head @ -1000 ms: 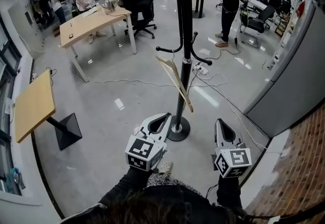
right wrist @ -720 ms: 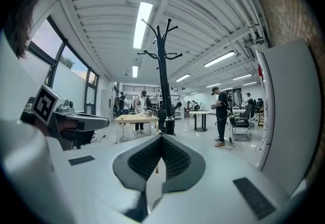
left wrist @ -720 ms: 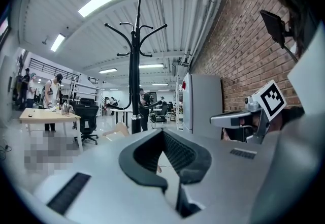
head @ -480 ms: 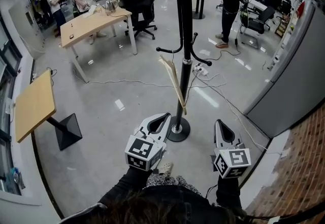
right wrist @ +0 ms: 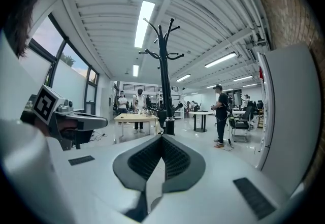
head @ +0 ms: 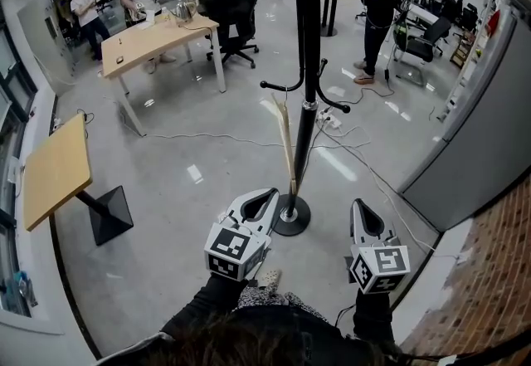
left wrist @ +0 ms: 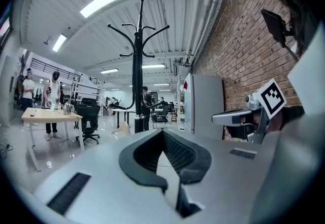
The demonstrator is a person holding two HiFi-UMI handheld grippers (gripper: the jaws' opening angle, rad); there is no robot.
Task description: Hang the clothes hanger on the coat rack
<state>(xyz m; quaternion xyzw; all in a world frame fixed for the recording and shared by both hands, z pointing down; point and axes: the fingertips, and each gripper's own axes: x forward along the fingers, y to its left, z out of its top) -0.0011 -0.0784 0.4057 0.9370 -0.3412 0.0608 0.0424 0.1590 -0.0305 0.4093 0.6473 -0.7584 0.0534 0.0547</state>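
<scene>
**Item:** clothes hanger (head: 286,143), 1 piece, pale wood.

**Location:** hung from 1 of the lower hook arms of the coat rack (head: 309,65), just left of the pole. It is seen edge-on and slants down toward the round base, clear of the floor (head: 166,215). Whether its lower end touches the pole cannot be told.

**Handling (judged):** light, stiff and not fragile. The smooth finish is probably slippery under rubber pads. It hangs from 1 point, so a nudge would likely set it swinging or turn it on the arm. The best hold is probably on a shoulder bar close to the neck, leaving the hook itself free.

**Left gripper** (head: 270,192): fingers closed tip to tip, with nothing between them. It is held low before the person, pointing toward the rack and apart from the hanger.

**Right gripper** (head: 358,203): fingers likewise pressed together and empty. It sits low to the right of the rack's base and touches nothing.

**Status (judged):** the hanger is on the rack and both grippers are clear, so the task appears done.
</scene>
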